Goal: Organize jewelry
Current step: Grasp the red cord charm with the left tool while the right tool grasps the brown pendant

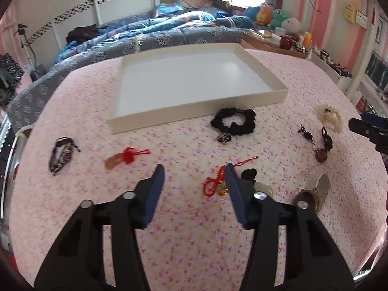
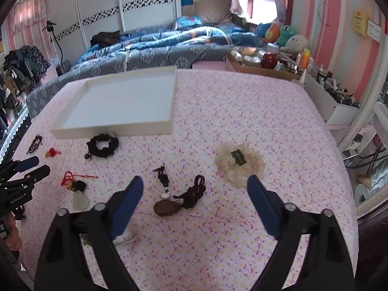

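Observation:
A shallow white tray (image 1: 194, 118) (image 2: 111, 133) lies on the pink floral cloth. In front of it lie a black scrunchie (image 1: 234, 121) (image 2: 103, 145), a red knot charm (image 1: 126, 157), a dark bracelet (image 1: 60, 155), a red cord with gold bell (image 1: 215, 181) (image 2: 72, 181), a brown pendant on black cord (image 1: 321, 155) (image 2: 169, 207) and a cream scrunchie (image 1: 329, 116) (image 2: 238, 165). My left gripper (image 1: 194, 169) is open and empty just left of the red cord. My right gripper (image 2: 195, 183) is open and empty over the brown pendant.
A bed with a blue quilt (image 2: 157, 46) lies behind the table. A box of cosmetics and bottles (image 2: 264, 60) stands at the back right, plush toys (image 2: 281, 35) beyond it. A pale jade pendant (image 2: 80, 202) and a shiny round item (image 1: 312, 194) lie near the front.

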A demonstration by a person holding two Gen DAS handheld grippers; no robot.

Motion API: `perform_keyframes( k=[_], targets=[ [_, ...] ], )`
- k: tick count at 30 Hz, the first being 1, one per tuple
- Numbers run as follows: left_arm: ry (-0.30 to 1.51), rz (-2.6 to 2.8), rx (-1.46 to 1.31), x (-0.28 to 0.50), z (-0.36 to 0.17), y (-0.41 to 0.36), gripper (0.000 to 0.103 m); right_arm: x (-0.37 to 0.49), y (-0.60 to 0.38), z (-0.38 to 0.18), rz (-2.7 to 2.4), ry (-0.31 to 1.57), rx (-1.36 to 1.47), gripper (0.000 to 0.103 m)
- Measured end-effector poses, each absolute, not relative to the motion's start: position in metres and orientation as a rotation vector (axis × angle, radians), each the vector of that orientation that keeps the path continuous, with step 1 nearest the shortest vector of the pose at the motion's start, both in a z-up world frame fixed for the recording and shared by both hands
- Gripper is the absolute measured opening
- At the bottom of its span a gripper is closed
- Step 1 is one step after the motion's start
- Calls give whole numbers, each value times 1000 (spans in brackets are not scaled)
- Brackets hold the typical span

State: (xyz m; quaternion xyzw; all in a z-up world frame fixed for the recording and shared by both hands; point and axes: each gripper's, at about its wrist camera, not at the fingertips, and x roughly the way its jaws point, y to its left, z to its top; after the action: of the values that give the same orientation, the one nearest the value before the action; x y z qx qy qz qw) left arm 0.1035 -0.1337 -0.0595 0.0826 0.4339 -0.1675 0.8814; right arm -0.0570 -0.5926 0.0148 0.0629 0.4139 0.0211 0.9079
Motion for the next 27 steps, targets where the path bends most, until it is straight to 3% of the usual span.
perform_keyframes(
  k=[5, 7, 23, 27],
  targets=[
    [969, -378, 183, 115, -80, -139, 29, -43, -585, -4, 71, 901, 130, 65],
    [973, -400, 182, 114, -83, -142, 28, -40, -584, -10, 88, 919, 137, 62],
    [1019, -466, 199, 121, -99, -159, 28, -30, -576, -28, 113, 969, 143, 56],
    [1021, -469, 192, 123, -99, -158, 22, -29, -575, -31, 115, 975, 152, 55]
  ],
)
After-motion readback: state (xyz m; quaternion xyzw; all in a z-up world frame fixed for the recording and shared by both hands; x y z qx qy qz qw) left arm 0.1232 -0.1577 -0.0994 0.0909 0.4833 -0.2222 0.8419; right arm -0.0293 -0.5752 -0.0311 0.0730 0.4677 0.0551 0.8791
